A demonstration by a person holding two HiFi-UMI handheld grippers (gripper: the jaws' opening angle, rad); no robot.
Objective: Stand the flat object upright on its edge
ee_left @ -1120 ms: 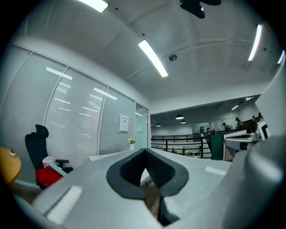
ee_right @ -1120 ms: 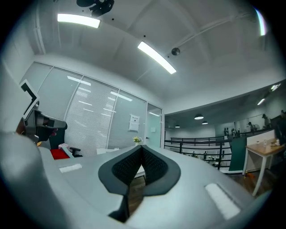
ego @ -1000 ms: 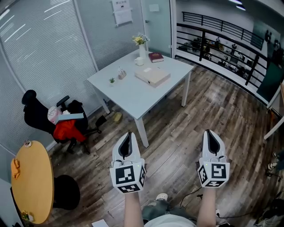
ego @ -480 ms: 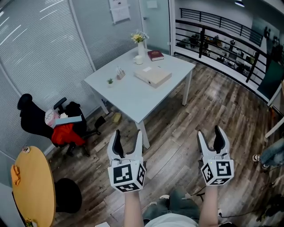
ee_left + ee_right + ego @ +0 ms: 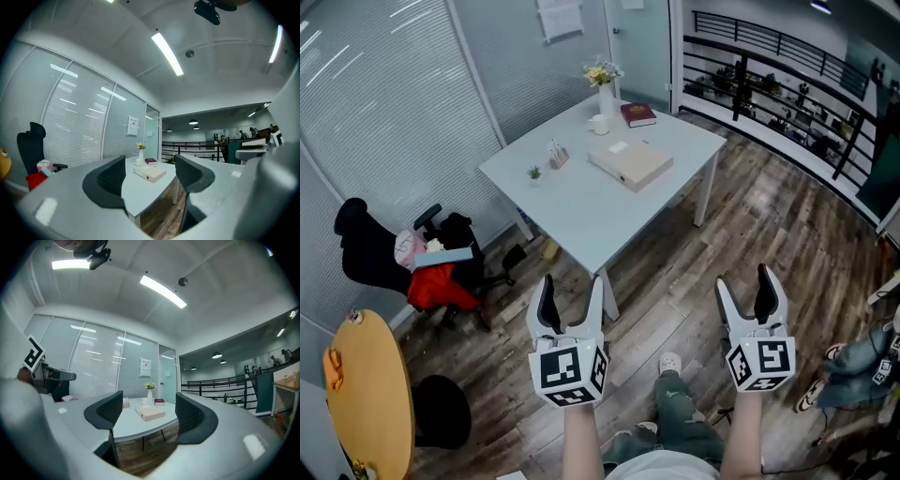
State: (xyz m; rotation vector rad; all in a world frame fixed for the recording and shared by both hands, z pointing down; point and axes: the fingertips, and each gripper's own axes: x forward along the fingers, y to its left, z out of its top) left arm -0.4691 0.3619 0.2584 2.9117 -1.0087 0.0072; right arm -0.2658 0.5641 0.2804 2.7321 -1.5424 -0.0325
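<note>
A flat beige box (image 5: 631, 162) lies on its broad face on the white table (image 5: 572, 202), well ahead of both grippers. It also shows far off between the jaws as the beige box (image 5: 150, 173) in the left gripper view and the beige box (image 5: 151, 413) in the right gripper view. My left gripper (image 5: 570, 292) and right gripper (image 5: 744, 289) hang over the wooden floor, short of the table's near corner. Both stand open with nothing between their fingers, and each is seen open in its own view too: left gripper (image 5: 151, 178), right gripper (image 5: 146, 416).
On the table's far end are a vase of flowers (image 5: 605, 89), a white cup (image 5: 599, 124), a dark red book (image 5: 638, 114) and a tiny plant (image 5: 534, 172). An office chair with red cloth (image 5: 431, 267) and a round yellow table (image 5: 366, 384) stand at the left. Another person's legs (image 5: 853, 375) are at the right edge.
Both grippers were shut one second ago and are open now. I have stepped a little closer, and my foot now shows on the floor between the grippers.
</note>
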